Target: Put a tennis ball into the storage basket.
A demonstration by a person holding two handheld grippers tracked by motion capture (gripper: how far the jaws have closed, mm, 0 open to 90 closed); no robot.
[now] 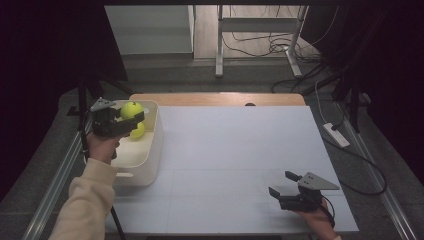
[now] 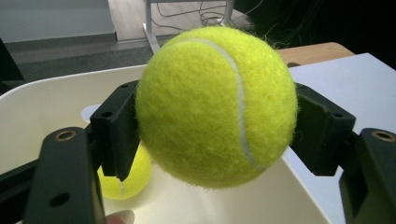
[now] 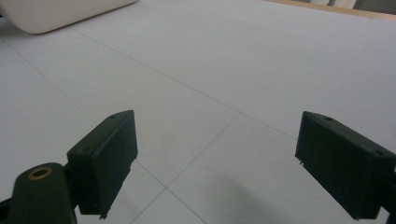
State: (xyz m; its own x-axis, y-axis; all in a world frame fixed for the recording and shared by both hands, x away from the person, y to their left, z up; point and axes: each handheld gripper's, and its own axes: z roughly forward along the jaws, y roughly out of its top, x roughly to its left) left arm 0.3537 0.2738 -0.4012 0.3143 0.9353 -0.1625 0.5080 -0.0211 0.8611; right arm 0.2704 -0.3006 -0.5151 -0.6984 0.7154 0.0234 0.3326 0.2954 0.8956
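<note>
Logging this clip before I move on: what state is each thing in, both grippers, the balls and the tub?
left gripper: shut on the held tennis ball, above the tub.
held tennis ball: clamped between the jaws, lifted clear of the tub floor.
second tennis ball: lying loose inside the tub.
white tub: upright, open-topped, on the table's left edge.
right gripper: open, holding nothing, low over the bare white table.

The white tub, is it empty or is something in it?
Not empty. The white tub has a tennis ball lying inside, and the left gripper holds a second ball just above it.
</note>
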